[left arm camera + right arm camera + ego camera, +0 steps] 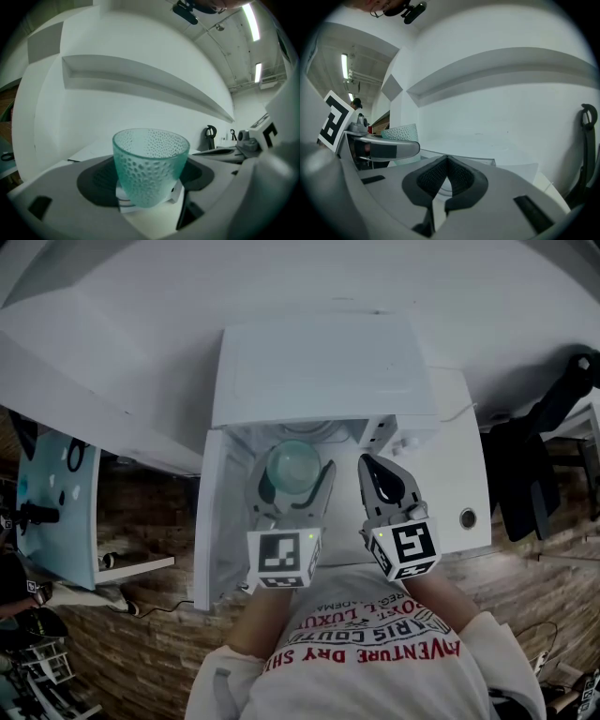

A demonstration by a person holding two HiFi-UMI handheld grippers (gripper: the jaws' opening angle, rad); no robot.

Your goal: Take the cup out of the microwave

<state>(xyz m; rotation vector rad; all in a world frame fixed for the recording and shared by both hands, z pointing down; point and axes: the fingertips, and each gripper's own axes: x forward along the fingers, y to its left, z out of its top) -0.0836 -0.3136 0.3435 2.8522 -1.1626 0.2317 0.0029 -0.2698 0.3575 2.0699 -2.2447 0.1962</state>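
Cup [292,468], pale green dimpled glass, stands upright and is clamped between the jaws of your left gripper [293,486]. In the left gripper view the dark pads [96,180] press on its two sides, below the rim. The cup's mouth is open and nothing shows inside it. From the head view it sits at the near edge of the microwave [319,371], over the mouth of the open cavity. In the left gripper view the room's white wall and a long shelf [140,82] form the backdrop behind it. How far it stands clear of the cavity cannot be told.

Your right gripper [375,474] is just to the right of the cup and apart from it, pointing the same way. Its jaws are brought together with nothing between them. The right gripper view shows the pads [464,180] meeting along a thin line. That view also shows the left gripper and a part of the green glass at its left edge.

The microwave is white, and its door [211,521] is swung out to the left and toward you. It rests on a white table [459,456], which carries a small round fitting [468,517] near its right front corner.

Further out, a dark garment [534,465] hangs at the right, and a light blue panel [56,502] stands at the left. Brown wood-pattern floor [141,643] shows below.
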